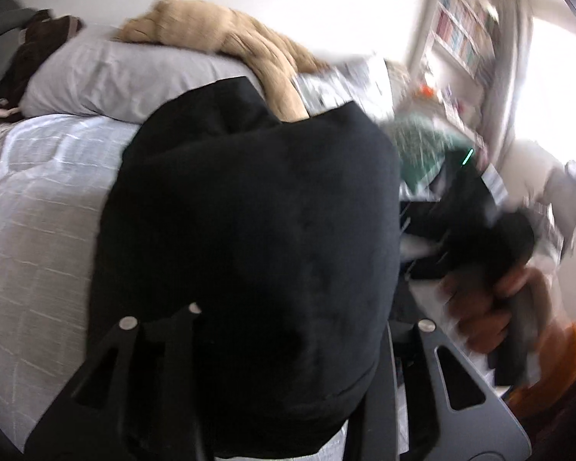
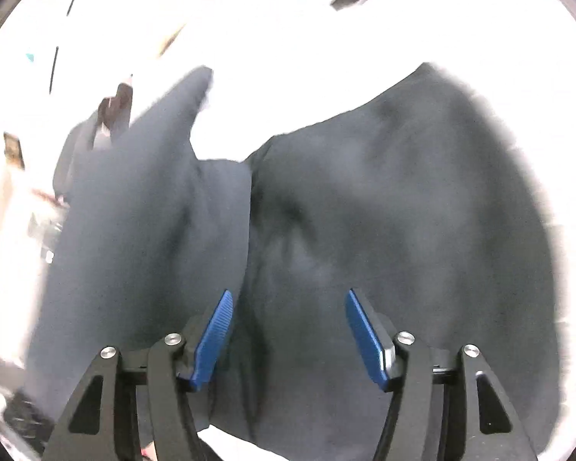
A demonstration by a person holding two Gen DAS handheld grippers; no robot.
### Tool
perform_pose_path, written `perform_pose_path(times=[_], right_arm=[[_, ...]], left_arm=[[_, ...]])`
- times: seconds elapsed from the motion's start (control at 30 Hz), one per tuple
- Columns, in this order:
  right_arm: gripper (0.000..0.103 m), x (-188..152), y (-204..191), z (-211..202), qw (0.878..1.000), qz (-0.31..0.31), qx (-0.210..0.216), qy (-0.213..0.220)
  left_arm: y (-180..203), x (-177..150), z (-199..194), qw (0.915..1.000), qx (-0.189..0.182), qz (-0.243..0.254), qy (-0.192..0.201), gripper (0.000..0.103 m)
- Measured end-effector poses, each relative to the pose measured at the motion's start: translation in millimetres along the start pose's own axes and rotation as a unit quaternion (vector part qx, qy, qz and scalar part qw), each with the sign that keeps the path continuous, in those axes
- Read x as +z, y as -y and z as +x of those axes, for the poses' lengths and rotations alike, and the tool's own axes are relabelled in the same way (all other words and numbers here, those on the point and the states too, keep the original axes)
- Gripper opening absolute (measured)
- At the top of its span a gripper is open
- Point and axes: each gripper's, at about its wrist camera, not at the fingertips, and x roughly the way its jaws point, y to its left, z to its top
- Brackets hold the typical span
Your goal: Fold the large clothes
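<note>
A large black garment [image 1: 249,199] is heaped on the bed and fills the middle of the left wrist view. It bunches between the arms of my left gripper [image 1: 276,307] and drapes over them, hiding the fingertips. In the right wrist view the same dark garment [image 2: 384,211] lies spread below, with a folded edge [image 2: 245,211] running down its middle. My right gripper [image 2: 288,294] hovers over it with its blue pads [image 2: 215,330] wide apart and nothing pressed between them. A person's hand [image 1: 480,307] holding that right gripper shows blurred at the right of the left wrist view.
The bed has a pale grey quilt [image 1: 38,211], a grey pillow [image 1: 115,77] and a tan blanket [image 1: 219,34] at its head. A green patterned cloth [image 1: 422,142] lies beyond the garment. A bookshelf [image 1: 460,30] and a bright window stand at the far right.
</note>
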Motion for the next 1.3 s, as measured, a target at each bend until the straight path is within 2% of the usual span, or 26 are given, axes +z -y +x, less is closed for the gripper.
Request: perform_pose_path(times=[0.07,0.13,0.17,0.2,0.3,0.4,0.47,0.5,0.53,0.63,0.7,0.77,0.87,0.93,1.0,1.07,1.13,1.2,1.3], right_arm=[[0.069,-3.4,18.1,-23.1,1.0,0.018,0.013,0.022],[0.081,-9.2,36.6,-37.5,0.997,0.047,0.054,0.042],[0.083,-12.8,43.9,-40.9,0.994,0.058,0.079,0.047],[0.083,-15.8,48.5,-41.0,0.992,0.062,0.099,0.041],[0.083,-18.2,43.2,-25.2,0.99,0.058,0.126,0.013],[0.083,-19.9,32.4,7.5,0.992,0.051,0.109,-0.025],[0.072,-18.5,26.1,29.9,0.995,0.039,0.078,-0.039],[0.054,-17.9,25.4,39.6,0.997,0.037,0.052,-0.044],[0.038,-17.0,27.0,48.2,0.997,0.04,0.046,-0.05],[0.034,-16.7,33.7,52.0,0.996,0.051,0.047,-0.056],[0.034,-17.0,32.1,49.4,0.997,0.041,0.047,-0.048],[0.038,-23.8,26.5,44.1,0.998,0.033,0.046,-0.042],[0.058,-26.5,25.3,37.7,0.996,0.047,0.065,-0.042],[0.073,-24.0,25.8,31.8,0.992,0.064,0.104,-0.04],[0.081,-21.8,26.8,29.3,0.982,0.084,0.163,-0.04],[0.084,-20.2,22.4,31.1,0.977,0.091,0.188,-0.041],[0.085,-18.3,10.1,36.4,0.977,0.084,0.19,-0.047],[0.085,-16.7,-4.1,46.0,0.98,0.067,0.176,-0.058],[0.085,-19.9,-10.0,60.5,0.99,0.036,0.112,-0.074]], left_arm=[[17.6,-12.2,17.5,0.9987,0.006,0.039,-0.032,0.039],[35.7,-30.2,35.1,0.994,0.018,0.09,-0.06,0.043],[42.0,-37.2,40.2,0.9918,0.023,0.107,-0.066,0.046],[46.8,-46.5,43.8,0.99,0.027,0.121,-0.067,0.05],[54.1,-55.7,39.0,0.9868,0.029,0.146,-0.064,0.057],[55.2,-55.7,22.4,0.9865,0.003,0.149,-0.067,0.066],[52.8,-56.6,10.4,0.9859,-0.02,0.148,-0.075,0.071],[50.3,-56.0,1.8,0.9846,-0.033,0.15,-0.084,0.071],[46.2,-54.9,-7.3,0.9834,-0.045,0.149,-0.093,0.071],[26.9,-46.6,-37.2,0.9861,-0.063,0.125,-0.089,0.071],[8.5,-34.3,-60.9,0.9914,-0.065,0.097,-0.06,0.071],[-16.5,-18.8,-82.8,0.9958,-0.055,0.07,-0.023,0.072],[-54.7,-6.0,-90.8,0.999,-0.018,0.039,-0.006,0.072],[-78.0,-0.3,-80.4,0.9997,-0.003,0.008,-0.023,0.072],[-101.4,-2.6,-66.0,0.9979,-0.014,-0.033,-0.054,0.072],[-114.0,-10.3,-52.6,0.9943,-0.016,-0.062,-0.085,0.072],[-118.1,-25.5,-39.4,0.9886,-0.045,-0.09,-0.113,0.072],[-120.7,-35.8,-34.7,0.984,-0.066,-0.117,-0.117,0.073],[-113.0,-34.5,-33.6,0.9862,-0.054,-0.102,-0.119,0.076]])
